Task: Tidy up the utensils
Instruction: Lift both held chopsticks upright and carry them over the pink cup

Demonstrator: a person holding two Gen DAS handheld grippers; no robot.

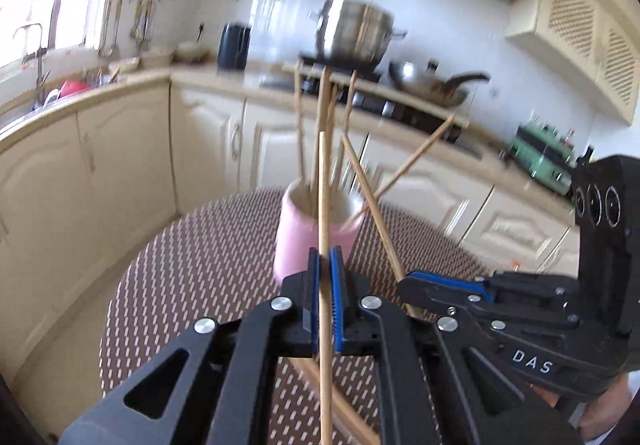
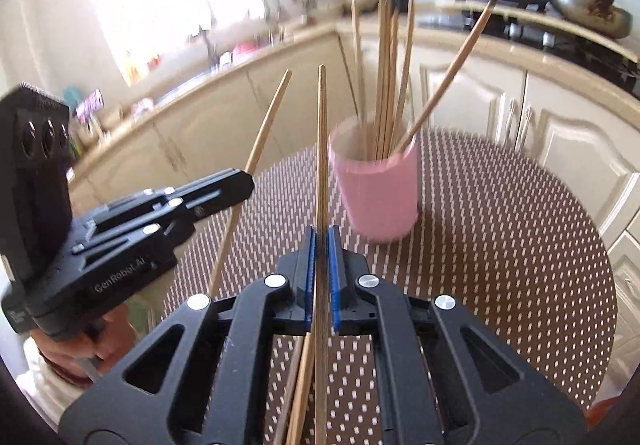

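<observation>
My left gripper clamped on chopstick, right gripper clamped on another chopstick; both shafts upright. Pink cup just ahead of left, ahead-right of right gripper; left nearer.

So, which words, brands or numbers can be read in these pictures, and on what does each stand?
"DAS": white letters on the right tool, seen from the left wrist.
"GenRobot.AI": on the left tool, seen from the right wrist.
Small print on that tool's lower corner: too blurred to read.
</observation>
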